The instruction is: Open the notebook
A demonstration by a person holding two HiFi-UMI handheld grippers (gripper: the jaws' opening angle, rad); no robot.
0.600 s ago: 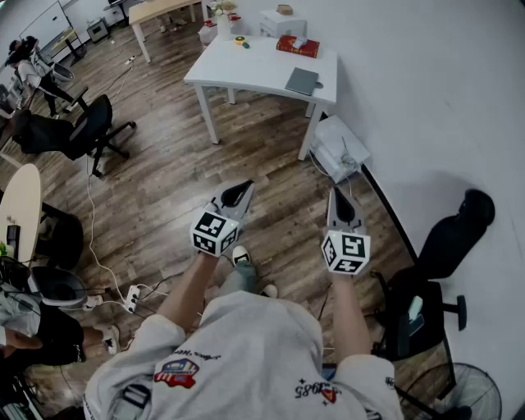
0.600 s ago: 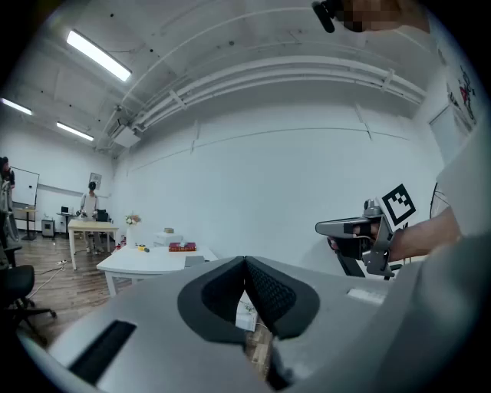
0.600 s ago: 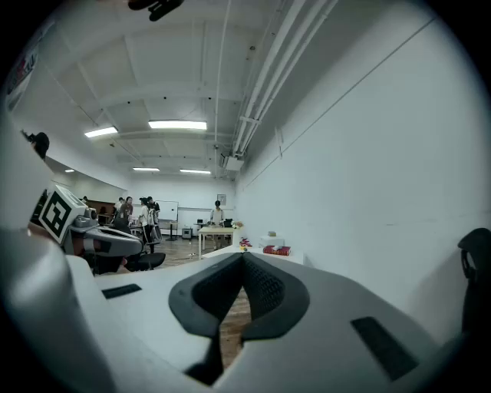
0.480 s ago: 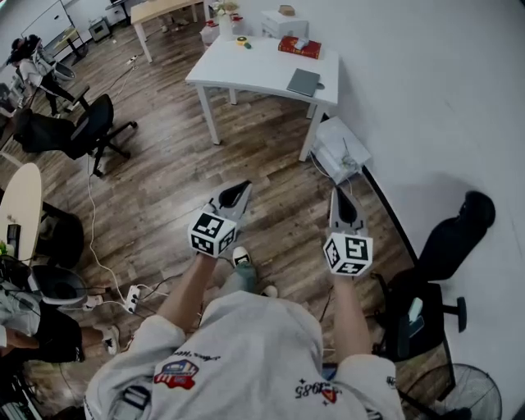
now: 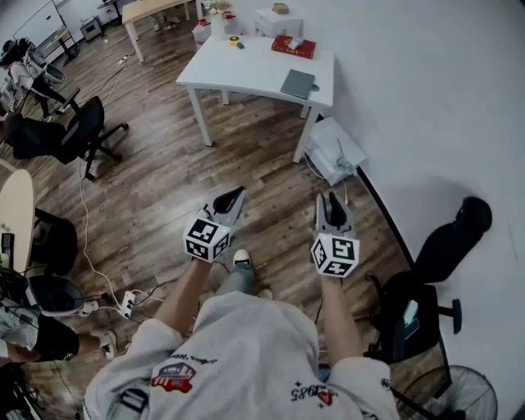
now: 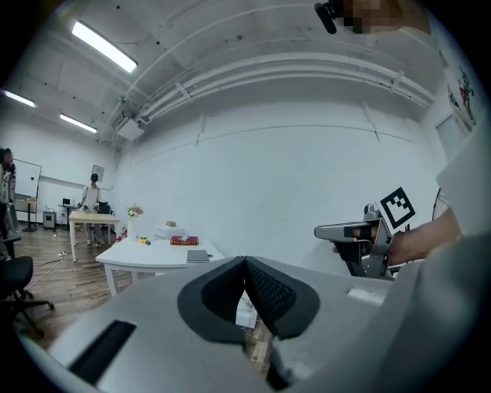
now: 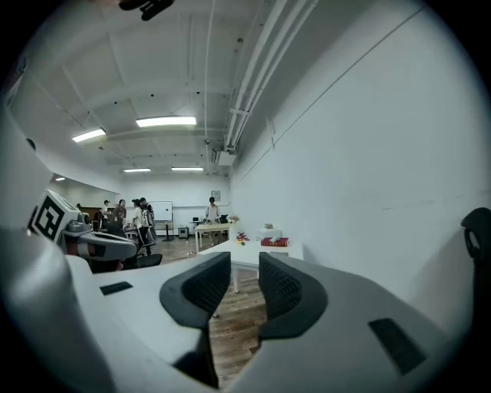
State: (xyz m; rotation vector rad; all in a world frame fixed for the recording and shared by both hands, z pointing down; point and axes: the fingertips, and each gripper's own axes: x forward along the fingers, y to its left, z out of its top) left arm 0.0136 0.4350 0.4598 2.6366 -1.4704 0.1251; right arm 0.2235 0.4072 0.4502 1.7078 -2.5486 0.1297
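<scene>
The grey notebook (image 5: pixel 297 83) lies shut on the white table (image 5: pixel 246 74) across the room, near its right edge; it also shows in the left gripper view (image 6: pixel 197 255). I stand well back from the table and hold both grippers about level, over the wooden floor. My left gripper (image 5: pixel 238 193) has its tips together with nothing in them (image 6: pixel 245 262). My right gripper (image 5: pixel 331 198) stands a little open, and only floor shows in the gap (image 7: pixel 245 265).
A red book (image 5: pixel 294 47) and a white box (image 5: pixel 273 22) lie at the table's far end. A white device (image 5: pixel 336 148) leans by the wall beside the table leg. Black office chairs (image 5: pixel 78 131) (image 5: pixel 447 246) stand on both sides. A power strip (image 5: pixel 127 302) and cables lie left.
Both grippers have shifted a little left and down in the head view, and the table has slid slightly up and left. Jaws look the same.
</scene>
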